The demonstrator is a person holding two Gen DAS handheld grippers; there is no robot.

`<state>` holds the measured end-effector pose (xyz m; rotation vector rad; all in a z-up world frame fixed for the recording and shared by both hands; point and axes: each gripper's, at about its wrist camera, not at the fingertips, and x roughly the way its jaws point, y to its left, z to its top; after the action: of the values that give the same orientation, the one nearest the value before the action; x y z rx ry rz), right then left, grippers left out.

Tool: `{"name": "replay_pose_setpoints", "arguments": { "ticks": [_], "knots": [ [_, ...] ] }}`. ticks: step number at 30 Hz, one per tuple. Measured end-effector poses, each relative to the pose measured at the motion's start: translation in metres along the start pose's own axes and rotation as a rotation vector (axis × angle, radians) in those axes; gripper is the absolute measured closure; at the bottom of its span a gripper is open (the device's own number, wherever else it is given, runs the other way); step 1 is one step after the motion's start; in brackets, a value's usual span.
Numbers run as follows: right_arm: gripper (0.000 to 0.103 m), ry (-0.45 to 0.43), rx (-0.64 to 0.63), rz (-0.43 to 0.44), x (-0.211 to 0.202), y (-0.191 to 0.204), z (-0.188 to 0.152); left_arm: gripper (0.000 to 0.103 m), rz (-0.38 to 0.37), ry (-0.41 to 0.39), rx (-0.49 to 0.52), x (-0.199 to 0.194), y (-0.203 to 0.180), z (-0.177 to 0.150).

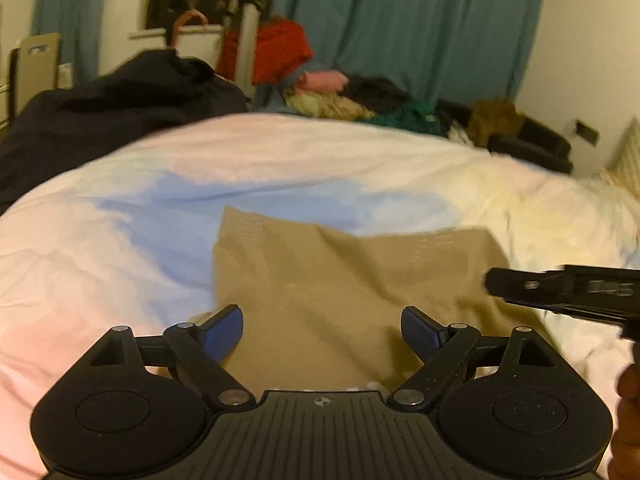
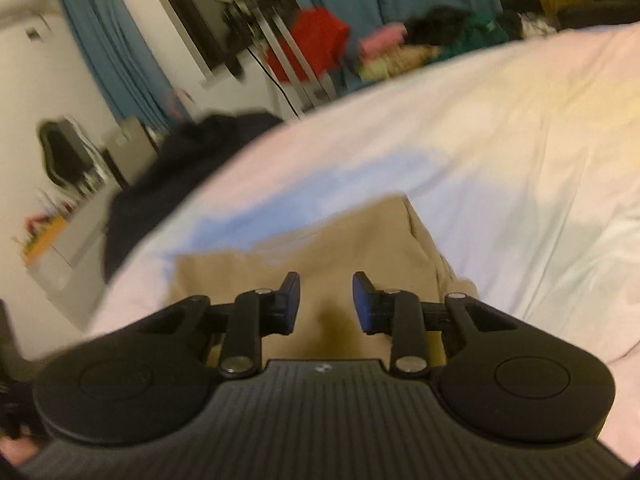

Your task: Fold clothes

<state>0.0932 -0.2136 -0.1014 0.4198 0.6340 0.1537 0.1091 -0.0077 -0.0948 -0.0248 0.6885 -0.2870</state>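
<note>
A tan garment (image 1: 340,280) lies flat on the pastel bedsheet (image 1: 120,240), folded into a rough rectangle. My left gripper (image 1: 322,330) hovers over its near edge, wide open and empty. My right gripper (image 2: 326,304) is over the same tan garment (image 2: 320,252), jaws apart with nothing between them. The right gripper also shows from the side in the left wrist view (image 1: 560,290), at the garment's right edge.
A dark garment (image 1: 100,120) lies at the bed's far left. A pile of mixed clothes (image 1: 360,100) sits at the far edge, with a red item (image 1: 280,52) behind it. Blue curtains (image 1: 420,20) hang at the back. White bedding (image 2: 520,160) spreads to the right.
</note>
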Motion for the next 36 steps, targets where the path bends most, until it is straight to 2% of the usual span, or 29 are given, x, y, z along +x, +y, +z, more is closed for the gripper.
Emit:
{"name": "replay_pose_setpoints", "arguments": {
  "ticks": [5,8,12,17,23,26,31,34,36],
  "knots": [
    [0.073,0.061,-0.118,-0.11,0.039,0.008,-0.009,0.015,0.019,0.0,0.055,0.021,0.001,-0.009],
    [0.072,0.055,-0.144,-0.12,0.037,0.011,-0.012,0.014,0.019,-0.004,0.061,0.023,0.0,-0.01],
    [0.072,0.04,-0.093,-0.104,0.021,0.008,-0.011,0.015,0.014,-0.011,0.038,0.015,0.003,-0.011],
    [0.07,-0.031,-0.136,-0.143,-0.023,0.019,-0.018,0.015,-0.005,-0.022,-0.007,-0.011,0.004,-0.015],
    [0.07,-0.025,-0.161,-0.127,-0.063,0.03,-0.033,0.015,-0.019,-0.033,0.039,-0.052,-0.012,-0.028],
    [0.07,0.009,-0.175,-0.15,-0.064,0.03,-0.042,0.015,-0.018,0.005,0.026,-0.056,-0.014,-0.038],
    [0.07,0.11,-0.181,-0.18,-0.042,0.026,-0.054,0.014,-0.002,0.105,0.057,-0.036,-0.016,-0.047],
    [0.072,0.106,-0.199,-0.194,-0.04,0.028,-0.054,0.013,-0.016,0.119,0.026,-0.032,-0.011,-0.047],
    [0.072,0.081,-0.158,-0.181,-0.046,0.024,-0.052,0.012,-0.024,0.122,0.008,-0.032,-0.008,-0.046]
  ]
}}
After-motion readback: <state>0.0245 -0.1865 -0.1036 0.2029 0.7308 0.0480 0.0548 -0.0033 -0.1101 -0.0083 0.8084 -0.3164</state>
